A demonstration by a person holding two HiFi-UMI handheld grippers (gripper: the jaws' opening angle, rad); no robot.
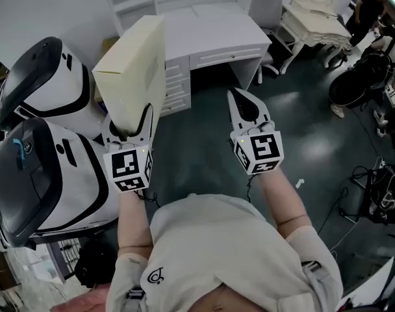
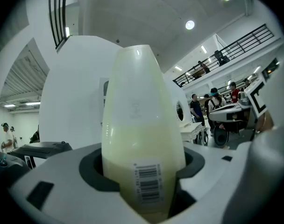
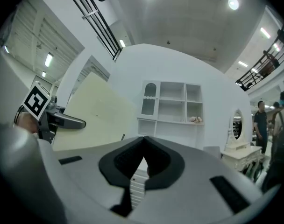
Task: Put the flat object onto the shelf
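Observation:
The flat object is a thin cream box held upright on its edge, my left gripper shut on its lower end. The left gripper view has the box, with a barcode label, standing between the jaws and filling the middle. My right gripper hovers to the right of the box, shut and empty, its tips meeting. In the right gripper view the box and the left gripper lie to the left. A white shelf unit stands ahead above a white desk.
Two white and black rounded machines crowd the left side. A grey chair and an ornate white table stand at the right of the desk. People and cables are at the far right on the dark floor.

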